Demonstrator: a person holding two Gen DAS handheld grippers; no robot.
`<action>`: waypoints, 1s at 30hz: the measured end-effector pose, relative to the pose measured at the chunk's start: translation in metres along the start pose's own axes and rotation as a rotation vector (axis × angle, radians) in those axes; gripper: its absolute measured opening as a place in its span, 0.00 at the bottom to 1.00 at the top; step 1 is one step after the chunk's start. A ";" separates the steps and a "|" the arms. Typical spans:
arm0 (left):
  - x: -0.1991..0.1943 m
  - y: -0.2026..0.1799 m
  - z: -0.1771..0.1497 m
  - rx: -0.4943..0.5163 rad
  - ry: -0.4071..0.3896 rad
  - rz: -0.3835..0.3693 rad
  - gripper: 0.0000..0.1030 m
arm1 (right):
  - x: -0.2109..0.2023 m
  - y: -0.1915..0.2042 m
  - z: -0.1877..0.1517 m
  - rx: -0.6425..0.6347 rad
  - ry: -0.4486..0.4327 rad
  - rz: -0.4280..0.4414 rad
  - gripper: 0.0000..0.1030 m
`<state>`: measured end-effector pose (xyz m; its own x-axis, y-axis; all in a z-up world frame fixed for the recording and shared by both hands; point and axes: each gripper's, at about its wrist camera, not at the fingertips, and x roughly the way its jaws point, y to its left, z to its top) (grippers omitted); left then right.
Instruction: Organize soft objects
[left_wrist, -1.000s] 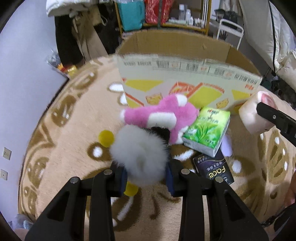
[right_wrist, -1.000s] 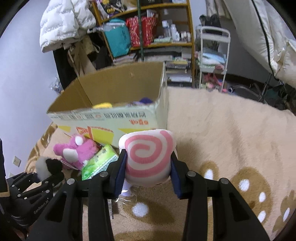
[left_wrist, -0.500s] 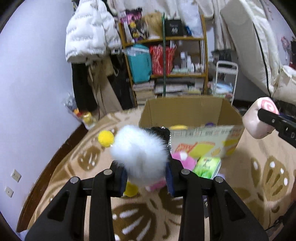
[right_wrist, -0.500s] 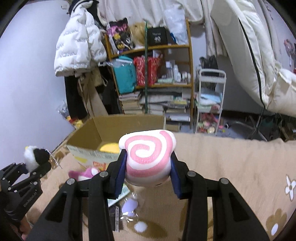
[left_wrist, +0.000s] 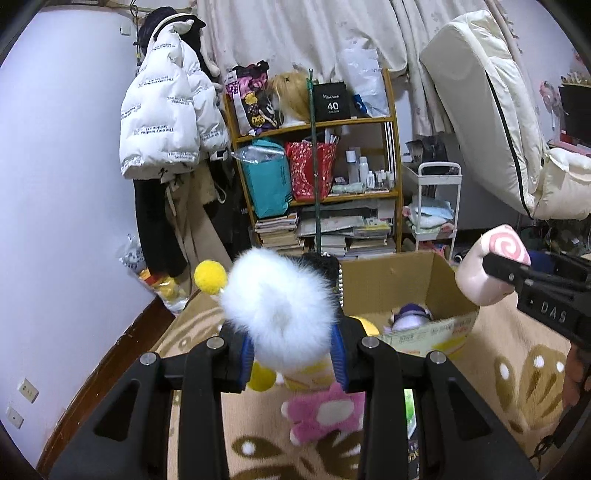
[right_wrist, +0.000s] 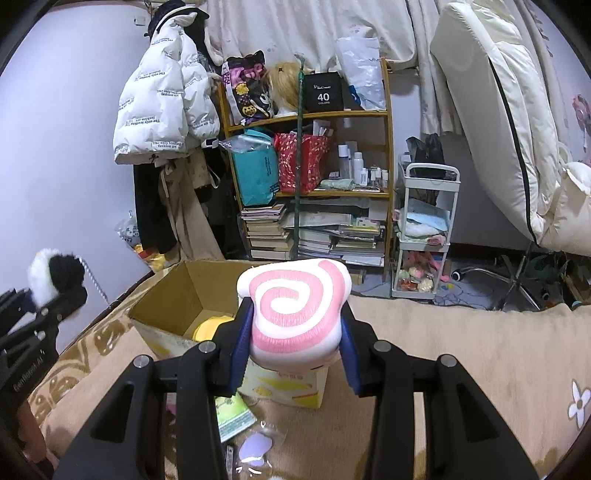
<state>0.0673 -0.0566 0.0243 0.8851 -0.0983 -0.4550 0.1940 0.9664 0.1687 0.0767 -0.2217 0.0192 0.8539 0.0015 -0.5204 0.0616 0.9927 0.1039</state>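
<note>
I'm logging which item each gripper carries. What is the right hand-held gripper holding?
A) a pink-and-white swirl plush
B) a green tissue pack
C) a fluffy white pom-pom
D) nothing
A: the right hand-held gripper is clamped on the pink-and-white swirl plush; the fluffy white pom-pom sits in the left hand-held gripper.

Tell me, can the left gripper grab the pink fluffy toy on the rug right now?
Probably not yet. The left gripper is already shut on the white fluffy pompom toy, so its fingers are full. The pink plush lies on the rug below it, with nothing covering it, so it looks reachable once the pompom is dropped.
</note>
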 end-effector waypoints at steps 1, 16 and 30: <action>0.003 0.001 0.003 0.000 -0.005 -0.002 0.31 | 0.002 0.000 0.001 -0.003 -0.002 0.002 0.43; 0.053 0.003 0.024 -0.011 -0.004 -0.019 0.32 | 0.041 0.006 0.002 -0.050 0.005 0.040 0.43; 0.093 -0.010 0.007 -0.007 0.058 -0.071 0.32 | 0.069 0.001 -0.004 -0.035 0.039 0.091 0.46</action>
<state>0.1509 -0.0769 -0.0132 0.8431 -0.1525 -0.5156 0.2518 0.9593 0.1280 0.1336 -0.2198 -0.0203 0.8342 0.0955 -0.5431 -0.0339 0.9919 0.1223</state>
